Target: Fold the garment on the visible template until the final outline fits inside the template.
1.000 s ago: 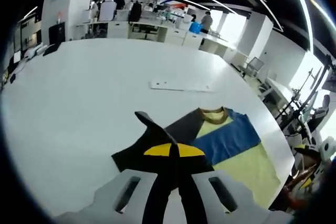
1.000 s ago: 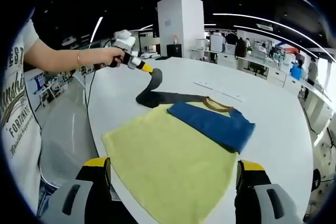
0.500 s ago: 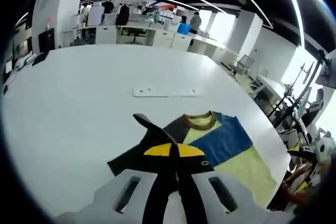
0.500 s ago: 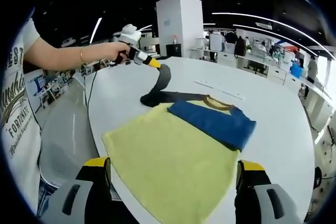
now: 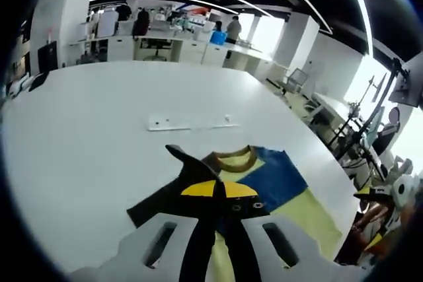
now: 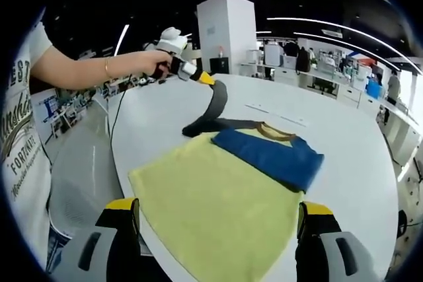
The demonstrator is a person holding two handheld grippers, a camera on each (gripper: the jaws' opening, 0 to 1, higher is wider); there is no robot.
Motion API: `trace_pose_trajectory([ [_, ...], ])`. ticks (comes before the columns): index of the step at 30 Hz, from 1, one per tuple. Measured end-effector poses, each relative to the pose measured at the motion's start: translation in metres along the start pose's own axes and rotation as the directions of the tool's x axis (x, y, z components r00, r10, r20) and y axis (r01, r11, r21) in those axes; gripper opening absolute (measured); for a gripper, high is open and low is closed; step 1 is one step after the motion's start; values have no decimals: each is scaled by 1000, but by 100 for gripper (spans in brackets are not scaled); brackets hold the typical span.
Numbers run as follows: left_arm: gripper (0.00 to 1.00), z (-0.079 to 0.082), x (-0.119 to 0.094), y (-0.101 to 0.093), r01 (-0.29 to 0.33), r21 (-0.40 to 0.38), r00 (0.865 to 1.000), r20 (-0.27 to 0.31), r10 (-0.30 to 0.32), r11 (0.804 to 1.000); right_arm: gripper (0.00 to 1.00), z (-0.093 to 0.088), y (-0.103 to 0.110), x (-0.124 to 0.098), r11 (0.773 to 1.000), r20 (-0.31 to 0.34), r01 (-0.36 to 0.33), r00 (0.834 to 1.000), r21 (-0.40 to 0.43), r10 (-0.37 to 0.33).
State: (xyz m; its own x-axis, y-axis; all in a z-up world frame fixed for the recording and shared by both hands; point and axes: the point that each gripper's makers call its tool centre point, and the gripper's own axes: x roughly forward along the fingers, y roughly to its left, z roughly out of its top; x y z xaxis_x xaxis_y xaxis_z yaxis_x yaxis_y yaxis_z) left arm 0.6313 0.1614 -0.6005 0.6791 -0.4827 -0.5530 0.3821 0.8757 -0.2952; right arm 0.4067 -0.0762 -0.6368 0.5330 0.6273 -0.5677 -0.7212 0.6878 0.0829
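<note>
The shirt (image 6: 218,209) across the middle of the right gripper view is soft matt cloth, its yellow body faintly fuzzy, its blue folded sleeve (image 6: 268,155) the same dull knit. The dark sleeve (image 6: 213,107) hanging from the left claw (image 6: 206,78) at upper left is limp matt cloth too. The worktop (image 5: 92,123) is smooth white with a slight sheen. The right claw (image 6: 215,219) at the bottom edge looks like pale grey moulded plastic with matt yellow and black pads (image 6: 122,206).
</note>
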Motion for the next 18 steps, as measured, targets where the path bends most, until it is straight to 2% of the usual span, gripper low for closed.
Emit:
trace_pose_trajectory([
  [5,0,6,6,-9,17,-3,1000,6,-17,1000,99,2,-1,-1,1000,16,-2,1000,25,1],
  [18,0,11,27,-38,75,8,997,1,-75,997,99,2,-1,2,1000,12,9,1000,23,-9],
])
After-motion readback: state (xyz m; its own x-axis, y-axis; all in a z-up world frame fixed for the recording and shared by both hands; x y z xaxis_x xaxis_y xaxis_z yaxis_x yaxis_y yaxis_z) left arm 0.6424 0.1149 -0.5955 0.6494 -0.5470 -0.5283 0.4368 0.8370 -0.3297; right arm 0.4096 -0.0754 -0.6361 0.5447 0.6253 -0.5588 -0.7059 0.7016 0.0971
